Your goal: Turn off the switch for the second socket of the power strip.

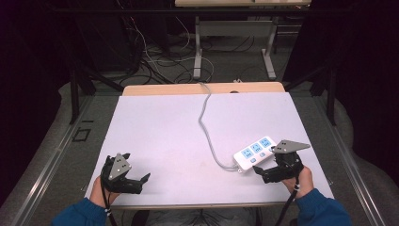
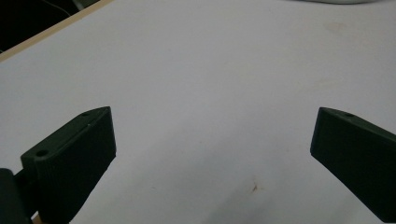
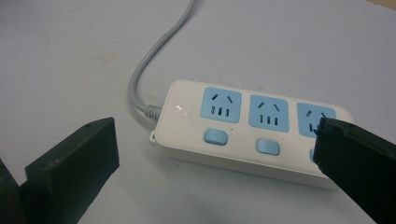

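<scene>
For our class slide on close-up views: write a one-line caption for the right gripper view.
Open right gripper beside a white power strip with three blue sockets.

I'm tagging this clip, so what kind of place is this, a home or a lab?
Most likely a lab or workshop set up for recording. A bare white table holds just a power strip, loose cables tangle on the floor behind, and metal bench legs stand beyond.

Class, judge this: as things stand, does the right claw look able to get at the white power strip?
Probably yes. The right claw stands open just beside the power strip, and the bare table between them holds nothing in the way.
</scene>
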### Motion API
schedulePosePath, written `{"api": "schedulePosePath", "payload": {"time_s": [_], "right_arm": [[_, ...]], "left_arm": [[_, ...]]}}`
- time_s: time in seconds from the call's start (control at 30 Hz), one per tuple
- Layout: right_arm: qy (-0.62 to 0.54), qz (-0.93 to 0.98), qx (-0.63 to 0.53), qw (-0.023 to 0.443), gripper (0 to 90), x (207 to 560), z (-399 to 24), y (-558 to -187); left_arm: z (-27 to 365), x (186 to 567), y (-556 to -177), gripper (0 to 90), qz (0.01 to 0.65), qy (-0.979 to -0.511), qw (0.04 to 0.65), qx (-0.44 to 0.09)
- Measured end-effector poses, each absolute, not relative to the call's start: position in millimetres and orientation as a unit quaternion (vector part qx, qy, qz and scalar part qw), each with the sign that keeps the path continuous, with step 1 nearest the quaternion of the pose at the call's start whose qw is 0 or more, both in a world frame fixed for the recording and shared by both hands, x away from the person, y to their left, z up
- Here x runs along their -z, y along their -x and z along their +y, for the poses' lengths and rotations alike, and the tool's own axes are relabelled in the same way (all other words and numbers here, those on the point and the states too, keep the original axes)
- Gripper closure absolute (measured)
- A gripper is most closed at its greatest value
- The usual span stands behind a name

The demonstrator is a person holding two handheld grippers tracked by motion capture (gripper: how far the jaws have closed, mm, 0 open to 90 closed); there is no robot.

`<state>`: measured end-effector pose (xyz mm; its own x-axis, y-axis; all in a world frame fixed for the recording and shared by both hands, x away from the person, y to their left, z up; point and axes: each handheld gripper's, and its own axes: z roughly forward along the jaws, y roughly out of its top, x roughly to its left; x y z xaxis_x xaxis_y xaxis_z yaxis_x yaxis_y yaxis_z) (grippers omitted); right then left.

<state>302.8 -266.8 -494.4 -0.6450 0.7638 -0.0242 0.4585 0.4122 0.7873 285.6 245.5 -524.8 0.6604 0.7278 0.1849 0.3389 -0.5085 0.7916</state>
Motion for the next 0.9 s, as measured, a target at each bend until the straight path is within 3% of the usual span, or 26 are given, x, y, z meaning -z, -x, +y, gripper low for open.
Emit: {"api": "schedulePosePath", "payload": {"time_s": [0.9], "right_arm": [[-0.368,0.816,-0.392,0.212,0.0,505.3,-277.8,-280.4]], "left_arm": [[245.6,524.3,-285.9,0.1,0.32,-0.83,0.377,-0.258]]}}
